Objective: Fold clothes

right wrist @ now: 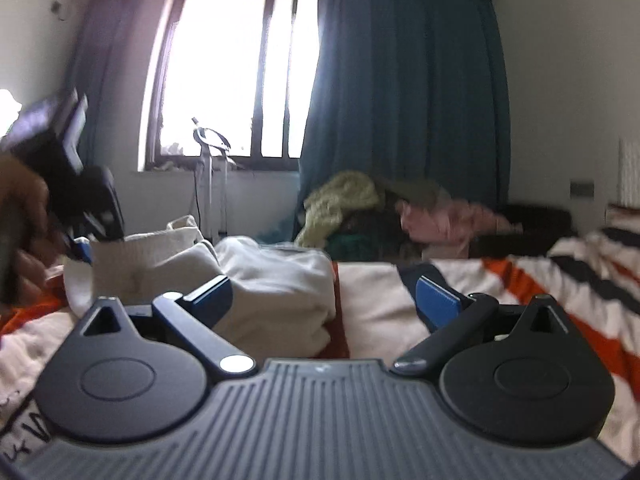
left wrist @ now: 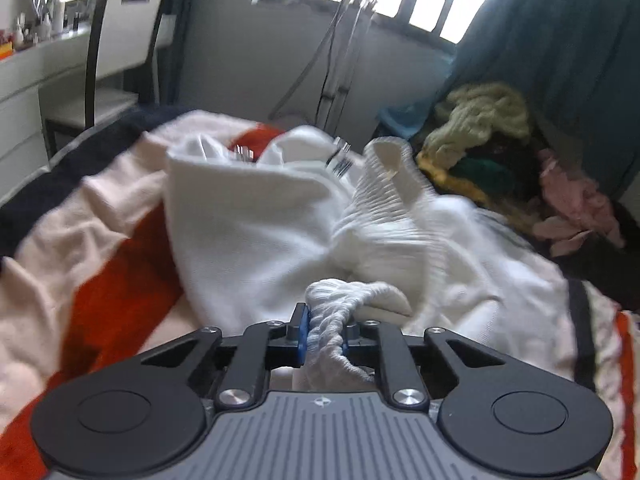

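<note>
While the left gripper (left wrist: 324,330) clenches a ribbed edge of the white garment (left wrist: 256,232) heaped on the striped bed (left wrist: 120,280), the right gripper (right wrist: 324,300) fingers gape empty, garment at 11 o'clock

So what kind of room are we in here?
Most likely a bedroom: a white garment lies on a bed with a striped blanket, a pile of clothes sits beyond it, and a blue curtain hangs by the window.

Black tool (right wrist: 324,300) linkages, blue pads (right wrist: 436,300), ribbed grey body.
</note>
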Demonstrator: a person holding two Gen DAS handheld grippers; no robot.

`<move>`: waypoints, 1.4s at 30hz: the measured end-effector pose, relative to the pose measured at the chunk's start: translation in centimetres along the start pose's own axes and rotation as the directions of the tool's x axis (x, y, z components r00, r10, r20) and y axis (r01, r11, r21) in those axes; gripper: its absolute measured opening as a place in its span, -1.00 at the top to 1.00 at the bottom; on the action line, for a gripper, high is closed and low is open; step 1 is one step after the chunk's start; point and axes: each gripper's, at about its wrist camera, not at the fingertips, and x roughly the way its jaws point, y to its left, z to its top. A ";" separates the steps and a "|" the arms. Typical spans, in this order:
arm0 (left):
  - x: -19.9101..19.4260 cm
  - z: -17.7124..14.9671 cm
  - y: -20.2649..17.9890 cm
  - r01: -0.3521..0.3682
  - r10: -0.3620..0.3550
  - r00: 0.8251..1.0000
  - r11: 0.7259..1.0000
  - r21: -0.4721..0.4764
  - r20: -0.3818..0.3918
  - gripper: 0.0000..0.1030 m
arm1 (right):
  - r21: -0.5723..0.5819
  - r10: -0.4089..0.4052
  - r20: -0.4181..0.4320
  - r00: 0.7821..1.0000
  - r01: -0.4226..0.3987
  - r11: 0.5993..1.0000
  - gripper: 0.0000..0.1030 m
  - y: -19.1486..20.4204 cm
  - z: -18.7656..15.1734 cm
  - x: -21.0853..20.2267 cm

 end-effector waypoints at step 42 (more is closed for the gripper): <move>-1.7 -12.7 15.2 0.292 -0.375 0.910 0.883 -0.367 -0.179 0.76 | -0.280 0.164 -0.620 0.767 -0.412 0.867 0.18 24.2 4.6 21.4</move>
